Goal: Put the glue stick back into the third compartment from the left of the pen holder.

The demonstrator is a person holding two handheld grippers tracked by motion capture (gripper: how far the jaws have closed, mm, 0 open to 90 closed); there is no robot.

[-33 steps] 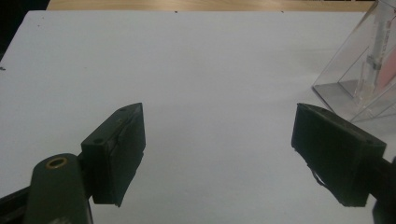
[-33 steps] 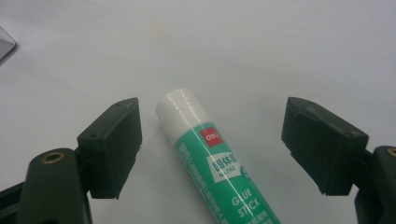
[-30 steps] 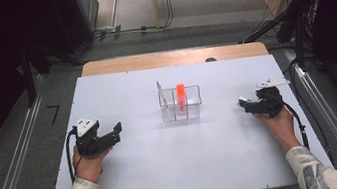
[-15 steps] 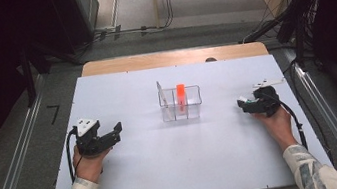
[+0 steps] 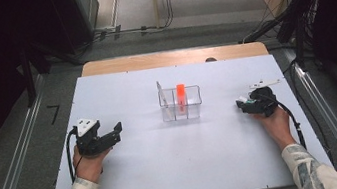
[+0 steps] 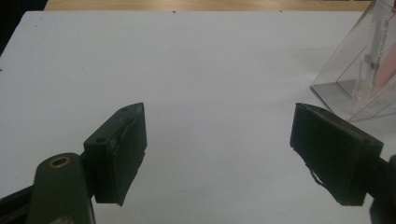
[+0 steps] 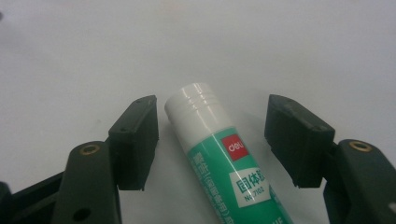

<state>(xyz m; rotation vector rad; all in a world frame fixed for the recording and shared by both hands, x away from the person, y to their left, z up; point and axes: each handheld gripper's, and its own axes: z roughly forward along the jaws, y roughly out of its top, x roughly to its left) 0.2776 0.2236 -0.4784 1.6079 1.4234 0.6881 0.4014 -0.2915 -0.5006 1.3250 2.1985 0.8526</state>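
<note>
A green and white glue stick (image 7: 224, 158) lies on the white table between the jaws of my right gripper (image 7: 212, 135), which stands open around it without touching. In the high view my right gripper (image 5: 248, 105) sits at the table's right side, and the glue stick (image 5: 242, 99) peeks out at its tip. My left gripper (image 5: 112, 134) rests open at the left with nothing between its jaws (image 6: 217, 154). A clear plastic organizer (image 5: 181, 103) stands mid-table, holding an orange item (image 5: 180, 93) and a white pen (image 6: 373, 51).
The white table top (image 5: 186, 157) ends at a wooden strip (image 5: 171, 57) at the far edge. Cables trail from both grippers. Metal rails run along both sides of the table on the floor.
My right gripper has shifted slightly left and down toward the table around the glue stick. The left gripper has stayed where it was.
</note>
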